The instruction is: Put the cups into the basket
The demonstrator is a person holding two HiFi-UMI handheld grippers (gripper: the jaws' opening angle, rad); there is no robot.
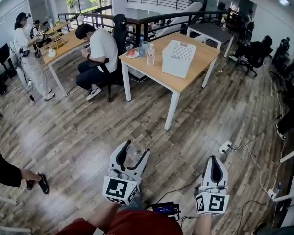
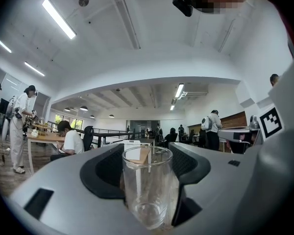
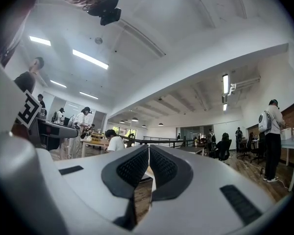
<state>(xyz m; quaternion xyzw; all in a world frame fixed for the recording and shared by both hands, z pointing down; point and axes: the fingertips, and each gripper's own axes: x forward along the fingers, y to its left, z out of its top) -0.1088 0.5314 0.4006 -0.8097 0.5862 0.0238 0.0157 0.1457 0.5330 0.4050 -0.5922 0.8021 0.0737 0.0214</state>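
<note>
**Glass cup** (image 2: 147, 187): clear, empty, upright, mouth up. Clamped between the pads of the left gripper (image 2: 149, 153), jaws set wide to span its walls. Held level, probably to prevent slipping and to reach the basket right way up. In the head view at 7 o'clock, low in frame, well apart from the table.

**Right gripper** (image 3: 148, 153): jaws pressed together, nothing between them. At 5 o'clock in the head view, beside the left gripper. Judged a spare hand for now, without load.

**Basket** (image 1: 178, 58): white, perforated, open top up. On the wooden table (image 1: 206, 53) at 12 to 1 o'clock, far across the plank floor (image 1: 88, 126). Near the table's front edge, so likely reachable from the approach side.

**Also on the table**, at the basket's 9 o'clock: bottle (image 1: 151, 54) and blue container (image 1: 143, 48), too small to tell whether a cup.

**Stage, by judgement**: transport of one cup, placing in the basket not yet done.
</note>
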